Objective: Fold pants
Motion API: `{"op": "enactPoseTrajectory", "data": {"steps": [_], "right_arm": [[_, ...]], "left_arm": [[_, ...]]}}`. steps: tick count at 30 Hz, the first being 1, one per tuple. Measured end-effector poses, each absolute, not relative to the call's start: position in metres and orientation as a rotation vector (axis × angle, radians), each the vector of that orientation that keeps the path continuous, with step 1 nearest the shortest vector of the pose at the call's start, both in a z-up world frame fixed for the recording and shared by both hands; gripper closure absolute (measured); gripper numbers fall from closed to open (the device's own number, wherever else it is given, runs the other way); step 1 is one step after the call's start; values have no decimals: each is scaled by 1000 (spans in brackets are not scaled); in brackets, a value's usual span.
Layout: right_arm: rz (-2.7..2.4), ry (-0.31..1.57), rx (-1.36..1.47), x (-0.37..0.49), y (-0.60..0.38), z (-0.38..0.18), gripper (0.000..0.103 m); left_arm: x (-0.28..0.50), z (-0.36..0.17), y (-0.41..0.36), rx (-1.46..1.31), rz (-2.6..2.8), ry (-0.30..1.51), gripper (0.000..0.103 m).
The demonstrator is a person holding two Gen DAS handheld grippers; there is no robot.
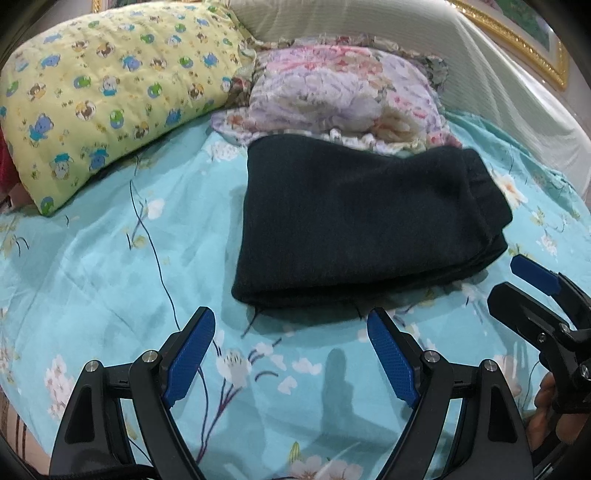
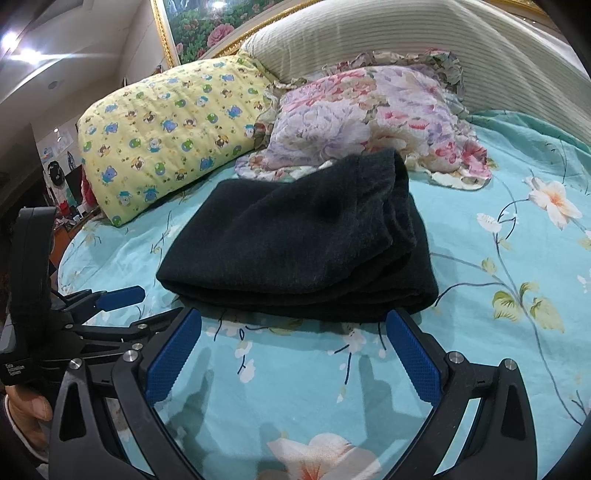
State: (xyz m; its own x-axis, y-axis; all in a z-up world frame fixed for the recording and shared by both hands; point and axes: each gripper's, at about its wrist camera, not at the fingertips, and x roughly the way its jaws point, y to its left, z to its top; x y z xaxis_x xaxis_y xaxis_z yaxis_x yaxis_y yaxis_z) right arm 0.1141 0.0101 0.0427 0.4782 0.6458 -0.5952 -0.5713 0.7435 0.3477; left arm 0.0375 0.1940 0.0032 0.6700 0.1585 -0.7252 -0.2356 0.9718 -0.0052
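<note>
While the folded black pants [image 1: 365, 229] lie on my turquoise bedsheet [image 1: 110, 280] just ahead, both tongs — left gripper [image 1: 291, 354], right gripper [image 2: 293, 354] — hover spread apart, holding nothing.

One pair of black pants [image 1: 365, 229], folded. Two grippers: left gripper [image 1: 291, 325], right gripper [image 2: 293, 325]. Two pillows: one yellow cartoon-print pillow [image 1: 110, 92], one floral pillow [image 1: 343, 92]. One turquoise flowered bedsheet [image 1: 110, 258]. One striped headboard cushion [image 2: 369, 33]. One gold-framed flower painting [image 2: 192, 26].
</note>
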Motion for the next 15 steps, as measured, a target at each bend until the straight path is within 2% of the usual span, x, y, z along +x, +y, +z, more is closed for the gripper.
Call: {"op": "enactPoseTrajectory", "data": {"steps": [15], "right_arm": [[721, 749, 128, 123, -1, 52, 3]], "left_arm": [[54, 11, 187, -69, 227, 812, 18]]}}
